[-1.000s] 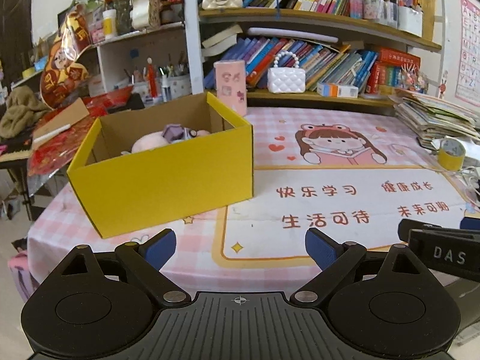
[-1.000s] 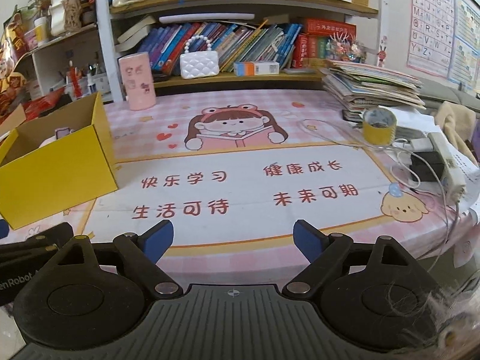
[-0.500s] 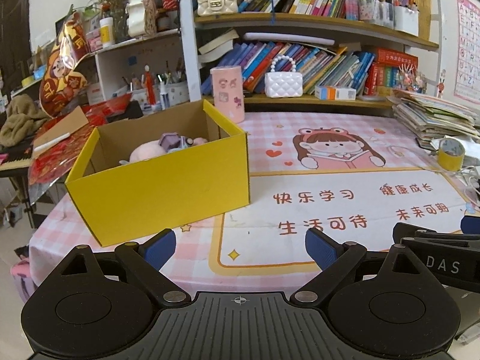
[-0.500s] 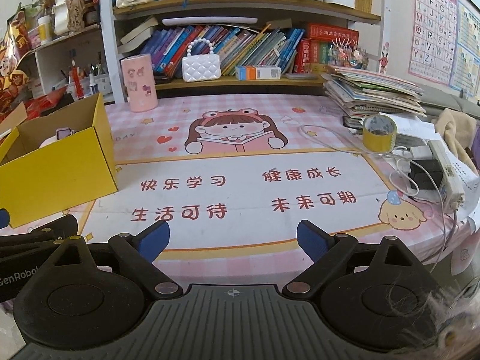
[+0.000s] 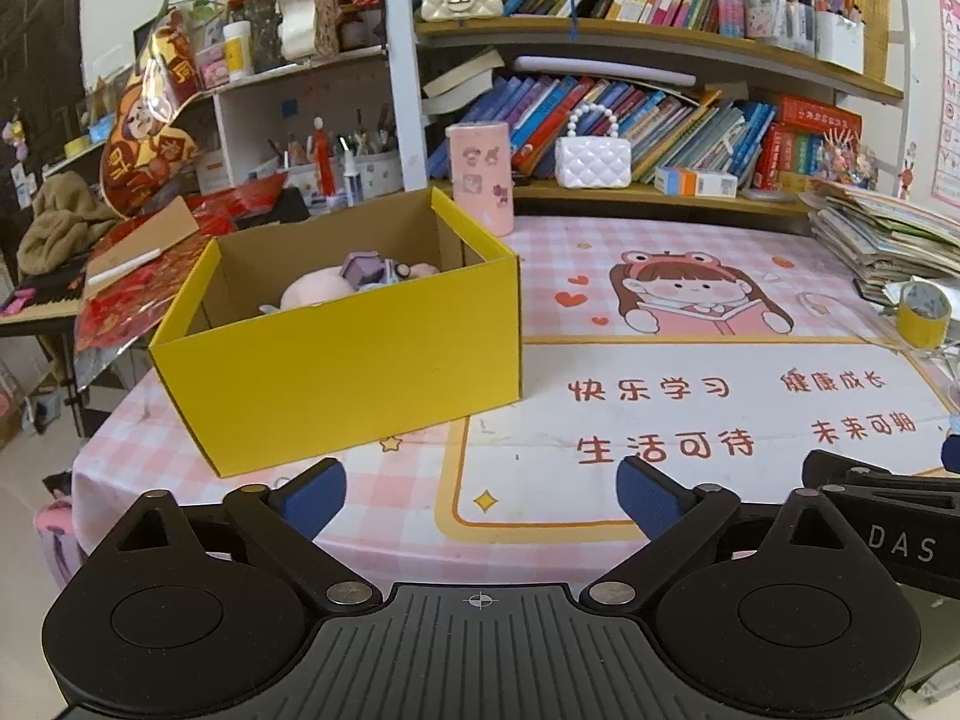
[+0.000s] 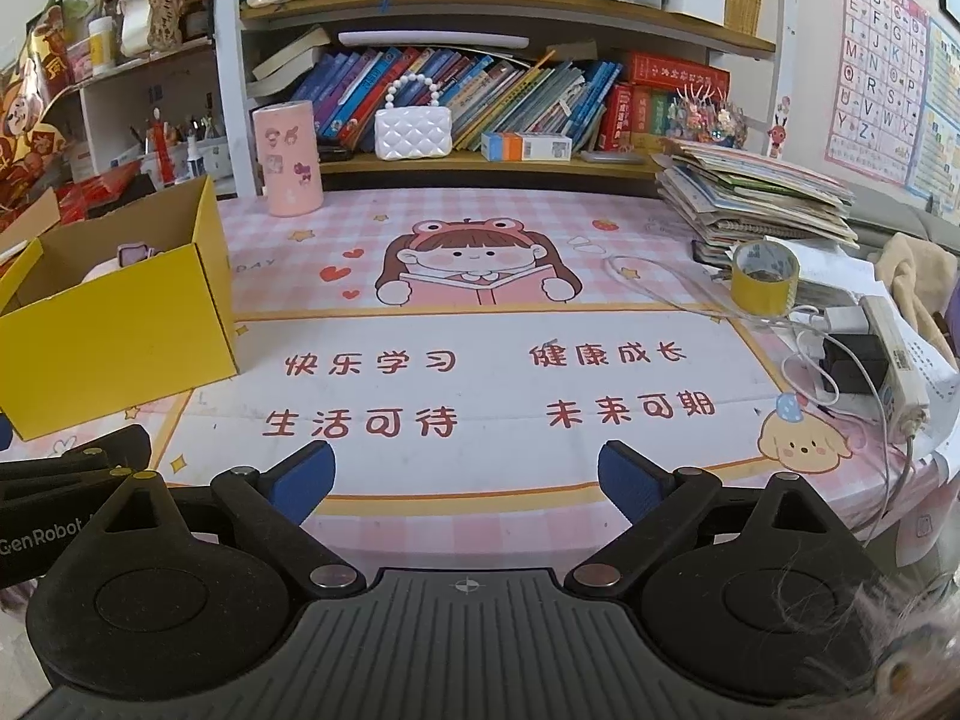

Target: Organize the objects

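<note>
Nearest the camera, the left hand-held gripper [image 5: 480, 495] hangs over the near edge of the worktop [image 5: 540, 468] with its blue pads [image 5: 315, 495] spread wide; its jaws are opening and nothing lies between them. The right hand-held gripper [image 6: 467, 480] sits beside it in the same pose, its jaws likewise opening on empty air above the printed mat. Each tool shows at the edge of the other's view, close alongside. Just beyond the left hand-held gripper stands the yellow box [image 5: 360, 354], an open-topped cardboard carton resting on the pink checked cloth at the left part of the worktop. Inside the yellow box lie a pale pink soft toy [image 5: 312, 291] and a small purple toy [image 5: 366, 267], touching one another against the far wall; more of the contents cannot be made out. To the right of the yellow box the cartoon girl print [image 6: 474, 267] fills the middle of the worktop. Well to the right of the yellow box, a roll of yellow tape [image 6: 765, 279] stands near a tangle of white cable and a power strip [image 6: 894, 354]. Behind the yellow box's far corner a pink cylinder [image 5: 480, 177] stands upright. Farther right of it a stack of books [image 6: 762, 204] leans on the worktop, and beyond everything a white quilted purse [image 6: 413, 129] sits on the bookshelf.
</note>
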Demonstrator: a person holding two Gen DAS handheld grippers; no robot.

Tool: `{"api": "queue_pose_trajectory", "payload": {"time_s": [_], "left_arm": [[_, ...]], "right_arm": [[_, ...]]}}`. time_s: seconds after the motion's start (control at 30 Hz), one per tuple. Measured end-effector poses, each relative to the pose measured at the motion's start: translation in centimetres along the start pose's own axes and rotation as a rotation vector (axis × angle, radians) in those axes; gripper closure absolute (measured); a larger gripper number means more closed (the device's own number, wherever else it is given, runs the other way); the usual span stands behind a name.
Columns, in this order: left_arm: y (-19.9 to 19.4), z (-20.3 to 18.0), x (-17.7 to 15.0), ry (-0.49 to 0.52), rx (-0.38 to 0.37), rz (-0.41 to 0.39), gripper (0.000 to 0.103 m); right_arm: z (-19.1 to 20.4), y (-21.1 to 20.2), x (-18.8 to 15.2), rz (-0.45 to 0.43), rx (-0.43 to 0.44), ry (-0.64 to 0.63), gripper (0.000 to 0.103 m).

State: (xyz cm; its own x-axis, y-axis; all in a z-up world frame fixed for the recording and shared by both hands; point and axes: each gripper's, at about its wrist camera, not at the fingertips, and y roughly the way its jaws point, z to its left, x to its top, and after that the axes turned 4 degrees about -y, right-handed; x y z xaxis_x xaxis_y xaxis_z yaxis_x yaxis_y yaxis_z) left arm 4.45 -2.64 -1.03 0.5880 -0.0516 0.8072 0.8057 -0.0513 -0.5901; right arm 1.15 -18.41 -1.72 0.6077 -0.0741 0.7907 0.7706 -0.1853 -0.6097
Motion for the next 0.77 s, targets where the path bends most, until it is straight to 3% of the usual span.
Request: {"api": "queue_pose_trajectory", "payload": {"time_s": [0.77], "left_arm": [[0.39,-0.25,0.04,-0.015,0.006,0.007,0.002]], "right_arm": [[0.34,0.56,0.15,0.022,-0.036,-0.035,0.008]]}}
